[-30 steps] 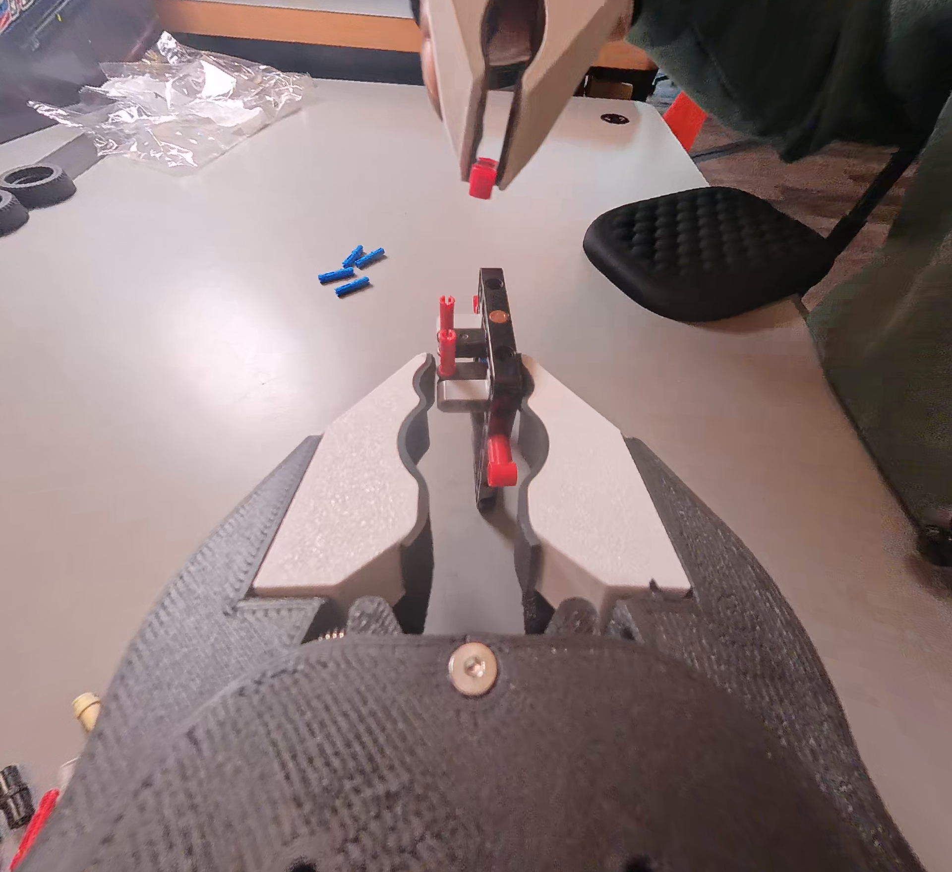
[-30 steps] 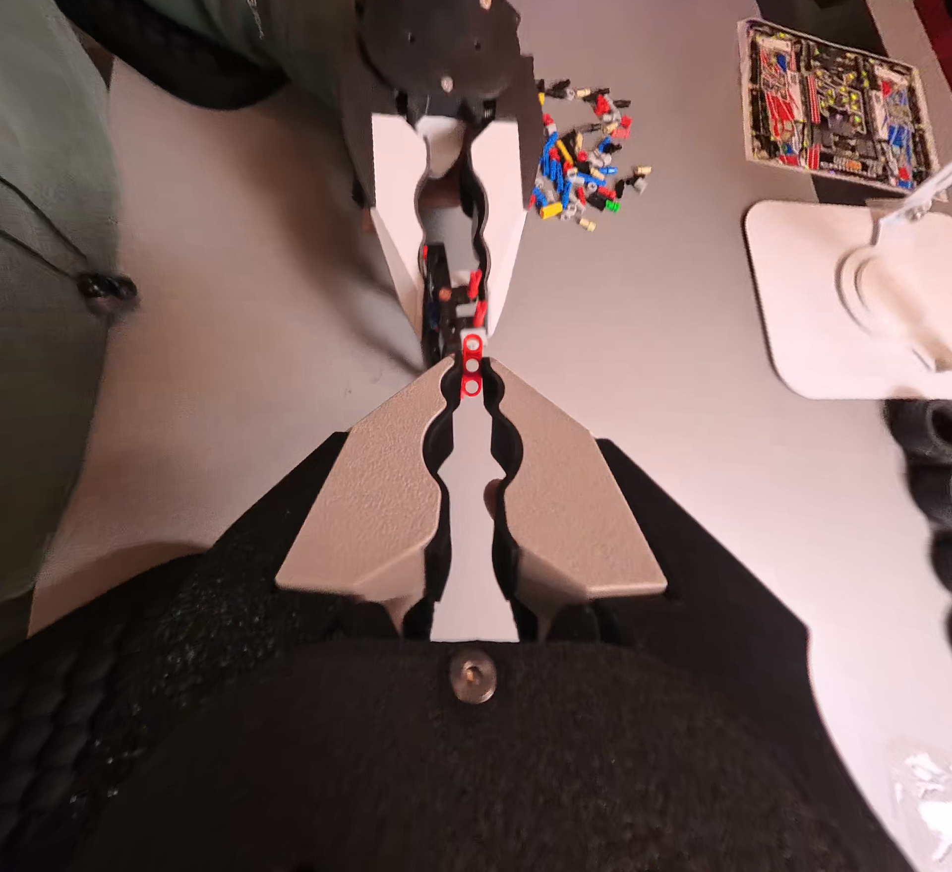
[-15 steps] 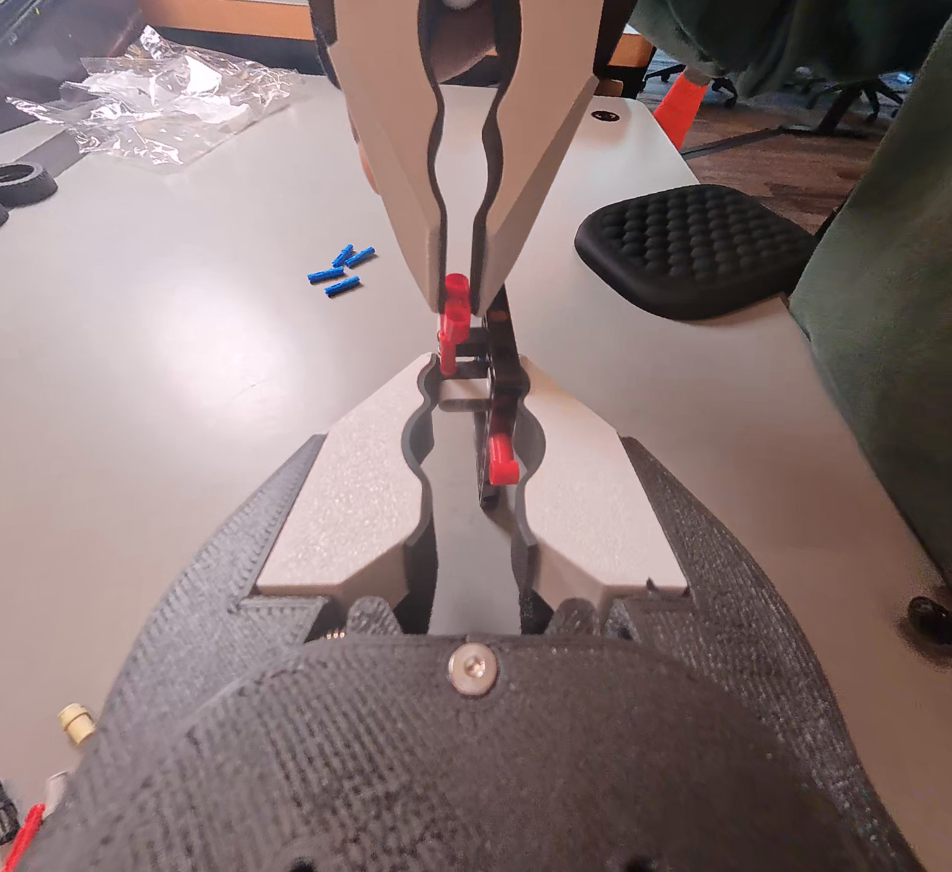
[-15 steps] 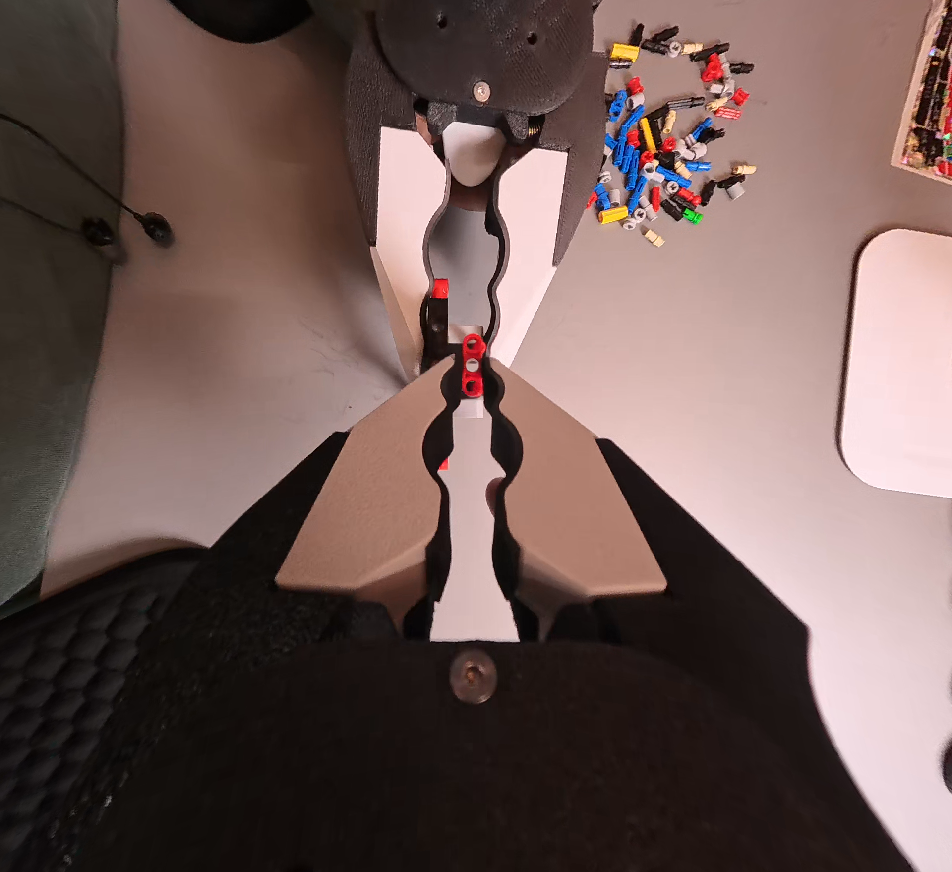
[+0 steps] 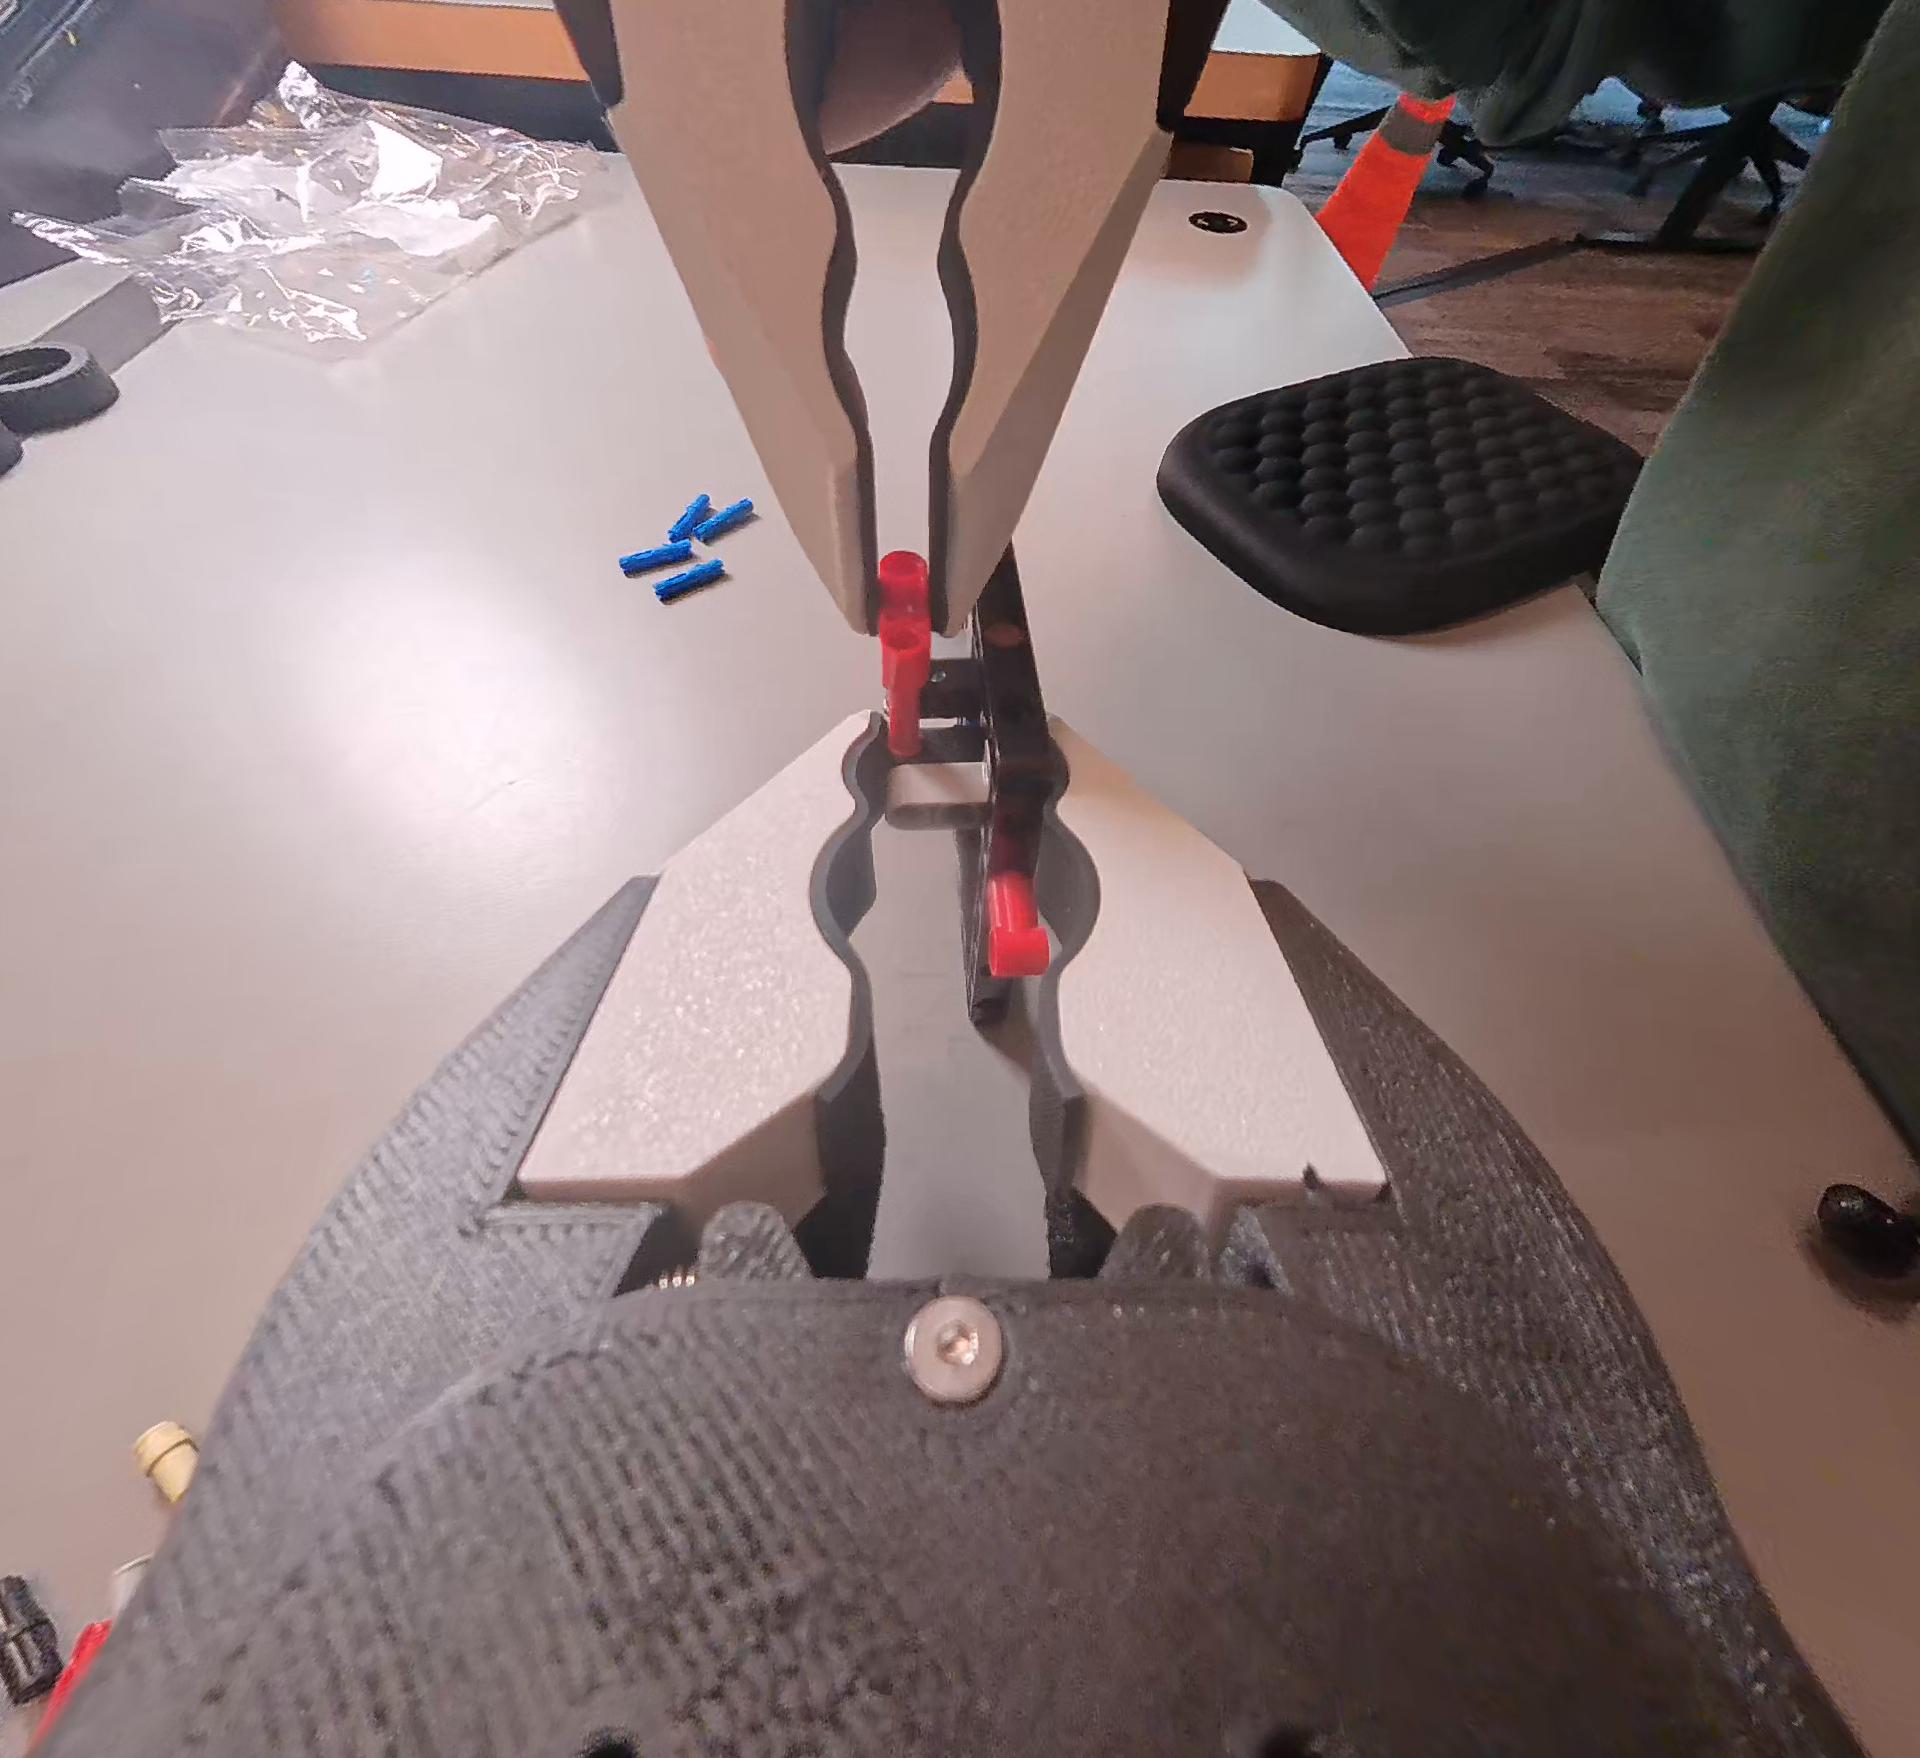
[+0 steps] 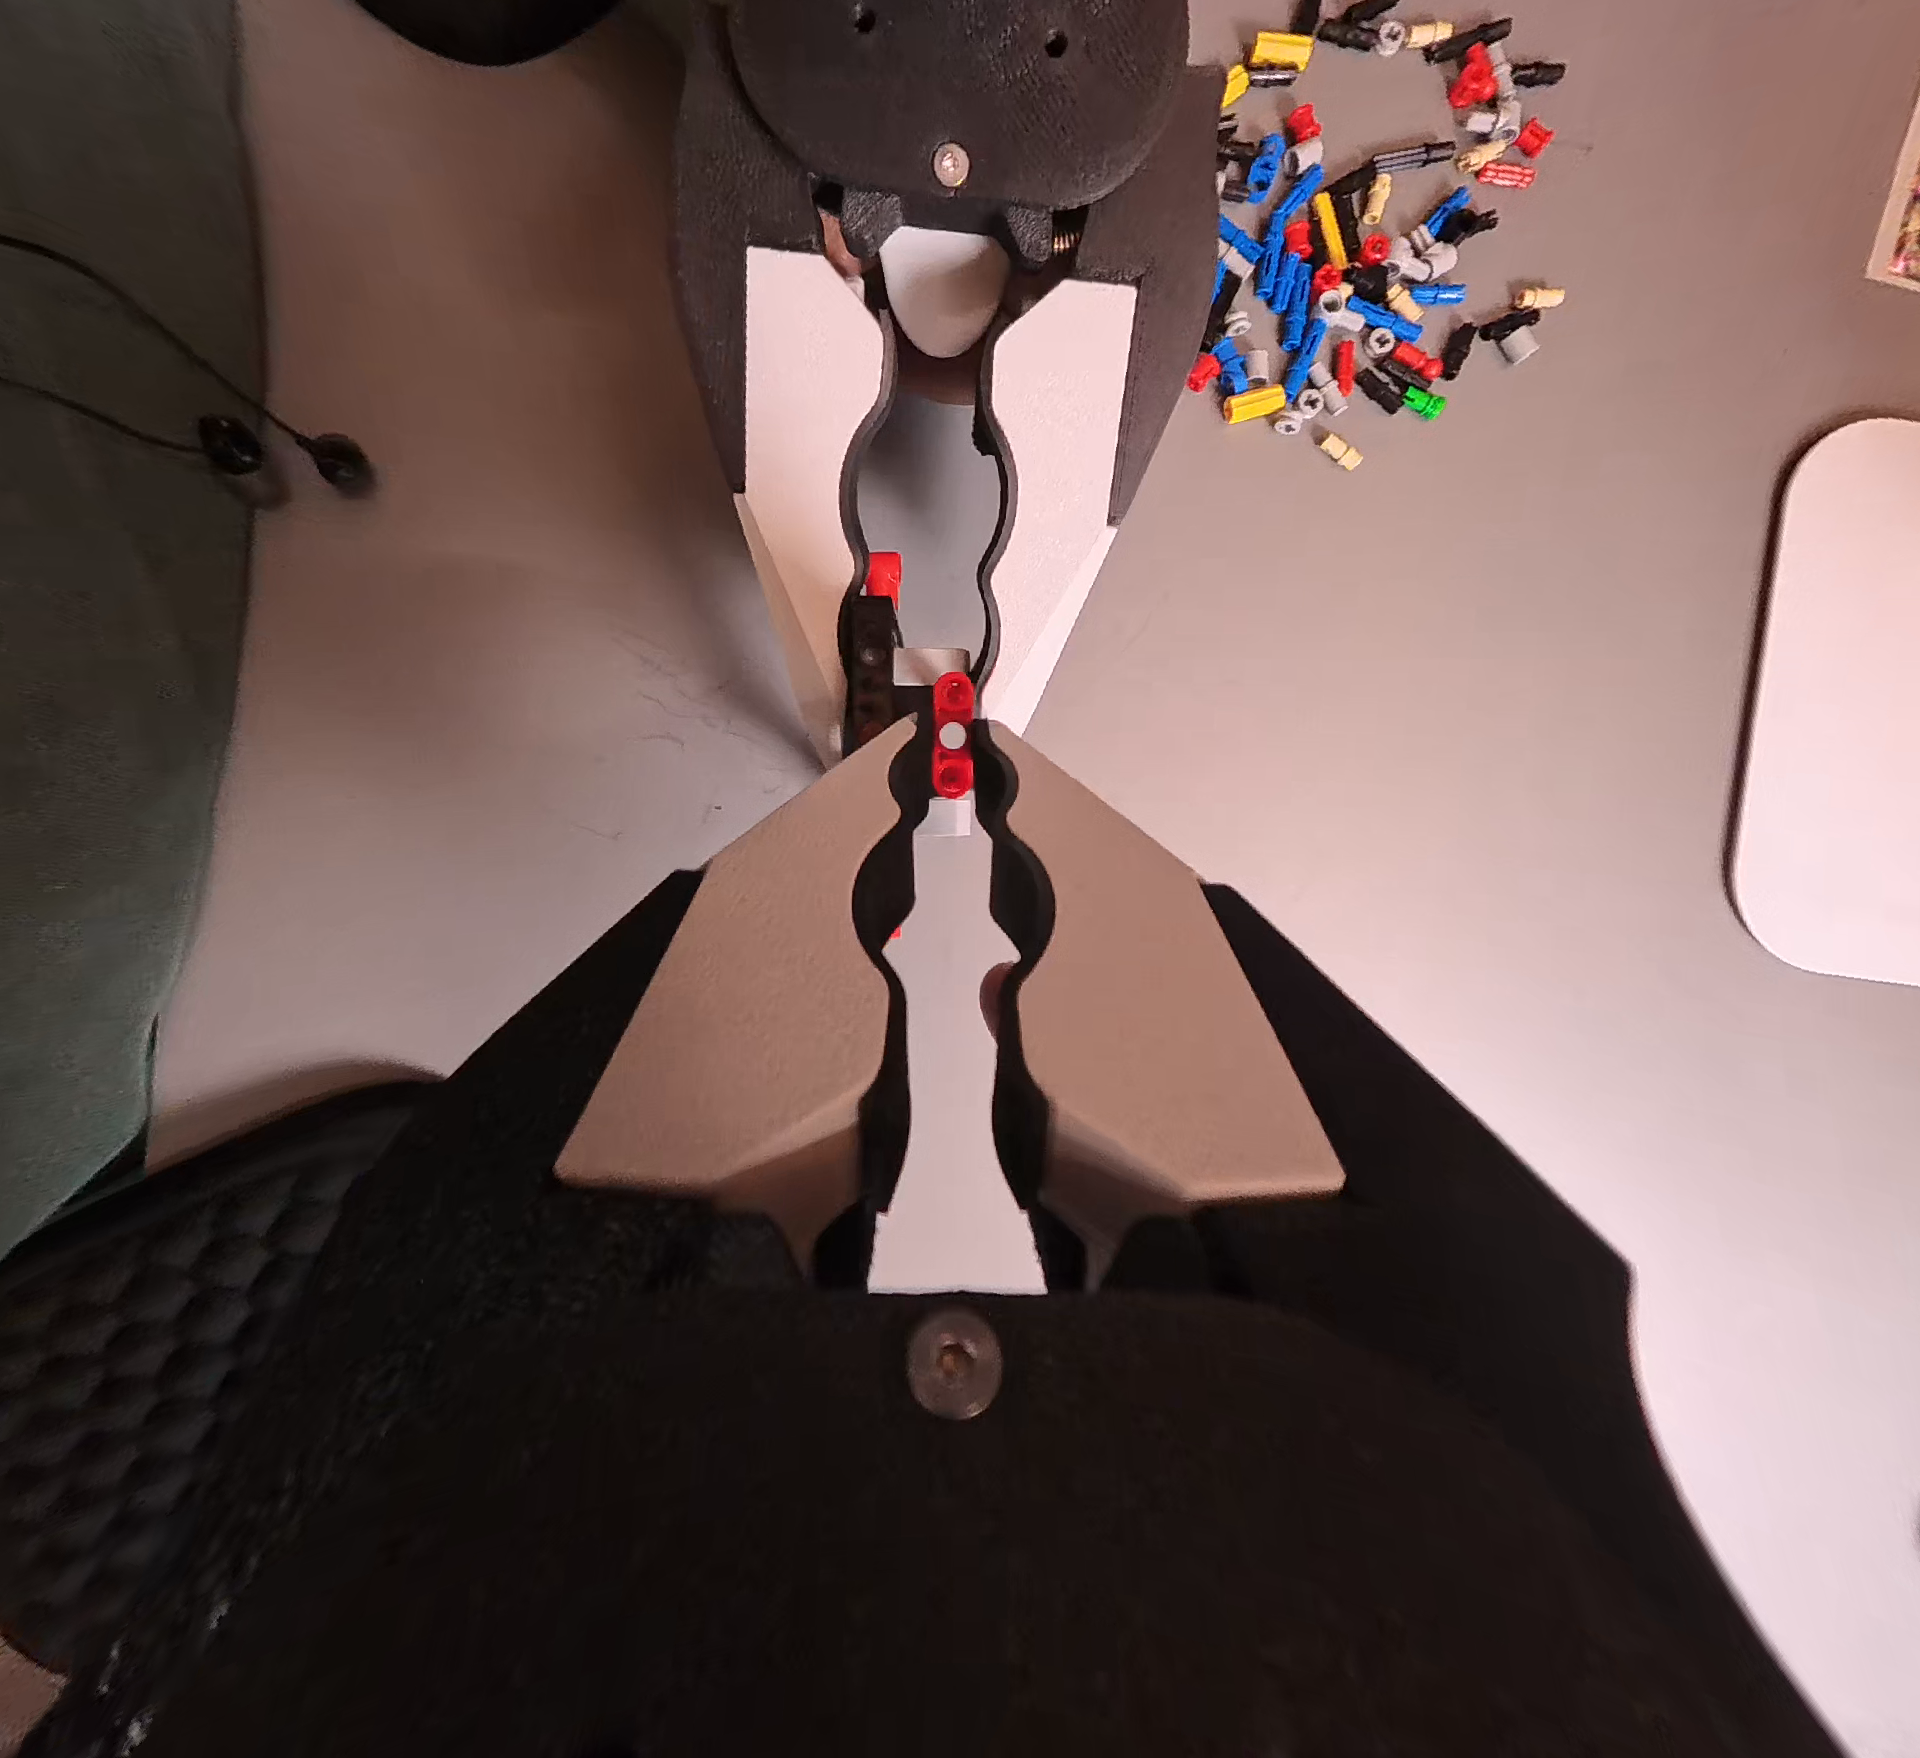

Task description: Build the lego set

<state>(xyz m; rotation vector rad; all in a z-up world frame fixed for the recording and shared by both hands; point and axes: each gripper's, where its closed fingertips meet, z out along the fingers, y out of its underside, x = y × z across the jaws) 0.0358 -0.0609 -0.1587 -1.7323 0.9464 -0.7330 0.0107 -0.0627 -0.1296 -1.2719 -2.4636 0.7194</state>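
Your left gripper [image 5: 961,752] has its fingers closed on the black lego beam assembly with red pins and a grey block [image 5: 1003,721], held just above the pale grey worktop [image 5: 312,721]; your right gripper [image 6: 951,752] pinches a small red three-hole lego connector [image 6: 953,734] in narrow fingers, pressed against that assembly's red pins; loose blue pins [image 5: 686,550] lie near; a heap of mixed coloured lego pieces [image 6: 1361,243] sits well apart.

The right gripper [image 5: 902,612] hides the red connector's [image 5: 900,581] upper end; the picture's edge cuts the black tyre [image 5: 47,378].
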